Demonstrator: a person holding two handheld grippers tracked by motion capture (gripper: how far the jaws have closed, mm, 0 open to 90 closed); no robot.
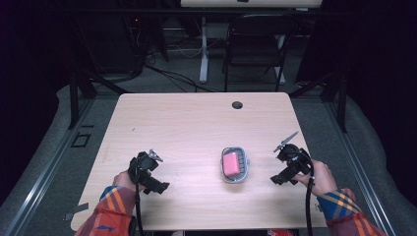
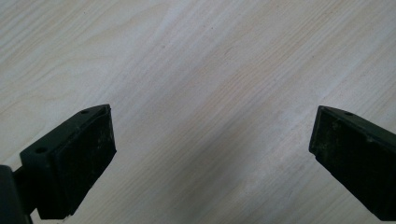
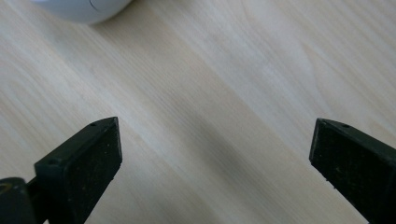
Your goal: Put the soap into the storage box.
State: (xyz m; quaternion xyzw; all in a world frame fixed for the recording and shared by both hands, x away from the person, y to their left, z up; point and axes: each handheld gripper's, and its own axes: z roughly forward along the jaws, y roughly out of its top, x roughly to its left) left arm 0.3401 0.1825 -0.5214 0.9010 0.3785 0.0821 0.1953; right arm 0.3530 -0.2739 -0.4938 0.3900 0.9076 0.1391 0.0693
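Pale wood table carries one grey soap dish near its front edge, between the two grippers, with one pink soap bar lying inside it. Judged from this layout, the placing of the bar into the dish looks complete; nothing further appears outstanding beyond drawing the hands clear.

Left gripper rests low over bare table, well apart from the dish to its left; its own view shows both jaws spread wide with only wood grain between them. Right gripper sits just to the right of the dish, apart from it, jaws likewise wide and empty; in its view the pale rounded rim of the dish lies at the top edge.

Count: one table, one dish, one bar, two grippers, one dark chair beyond the table
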